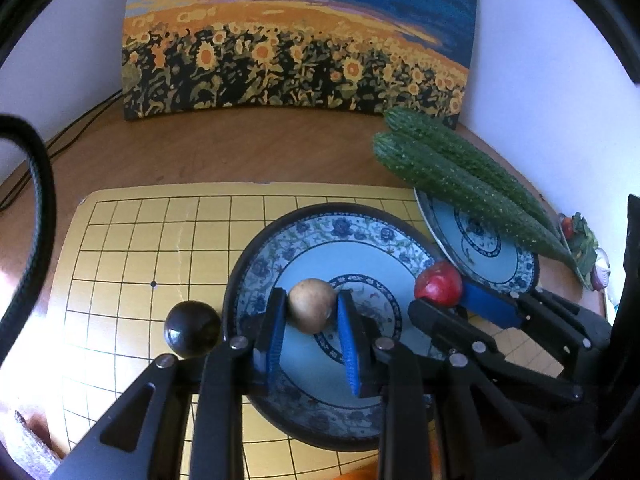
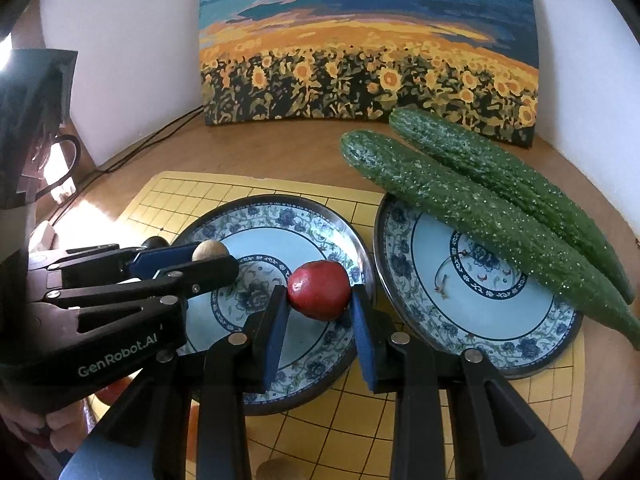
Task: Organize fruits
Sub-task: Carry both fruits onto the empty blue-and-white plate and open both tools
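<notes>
My left gripper [image 1: 311, 312] is shut on a small tan round fruit [image 1: 312, 305] and holds it over the left blue-patterned plate [image 1: 280, 248]. My right gripper [image 2: 318, 300] is shut on a red round fruit [image 2: 319, 290] over the same plate [image 2: 280, 216]; it also shows in the left wrist view [image 1: 439, 289]. A dark round fruit [image 1: 193, 328] lies on the yellow grid board [image 1: 140, 240] just left of the plate. Two cucumbers [image 2: 480, 208] lie across the right plate [image 2: 460, 320].
A sunflower painting [image 2: 368, 48] leans on the wall at the back of the wooden table [image 1: 240, 148]. Cables [image 2: 152, 144] run along the back left. A small colourful object [image 1: 584, 244] sits at the far right edge.
</notes>
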Tool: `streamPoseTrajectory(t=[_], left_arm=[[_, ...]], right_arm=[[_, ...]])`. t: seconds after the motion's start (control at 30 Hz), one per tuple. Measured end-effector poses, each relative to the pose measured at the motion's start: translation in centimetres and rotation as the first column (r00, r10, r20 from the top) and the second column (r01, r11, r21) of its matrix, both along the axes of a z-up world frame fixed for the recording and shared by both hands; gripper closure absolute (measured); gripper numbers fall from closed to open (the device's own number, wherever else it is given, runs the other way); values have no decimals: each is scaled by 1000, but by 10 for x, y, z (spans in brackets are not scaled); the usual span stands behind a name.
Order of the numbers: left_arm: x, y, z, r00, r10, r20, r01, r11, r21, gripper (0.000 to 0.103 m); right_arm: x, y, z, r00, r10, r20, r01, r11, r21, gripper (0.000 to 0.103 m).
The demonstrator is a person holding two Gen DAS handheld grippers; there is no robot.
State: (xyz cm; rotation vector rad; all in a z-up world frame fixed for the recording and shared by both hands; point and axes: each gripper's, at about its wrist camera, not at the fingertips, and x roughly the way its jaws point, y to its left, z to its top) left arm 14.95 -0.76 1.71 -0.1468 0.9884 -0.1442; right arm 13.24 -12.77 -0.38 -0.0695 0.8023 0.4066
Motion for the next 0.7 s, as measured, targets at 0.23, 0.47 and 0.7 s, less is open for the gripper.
streamPoseTrajectory(t=[0.23, 0.47, 0.7], left_arm=[[1, 1, 0, 1000, -2, 5, 2, 1000, 5, 78], [2, 2, 1, 1000, 0, 2, 0, 1000, 4, 78], [-2, 4, 4, 1000, 14, 1, -14, 999, 30, 67]], right_arm=[[2, 0, -1, 1000, 11, -8, -11, 1000, 4, 71], [3, 0, -4, 1000, 11, -25, -11, 1000, 21, 71], [2, -2, -8, 999, 4, -43, -1, 998, 59, 66]])
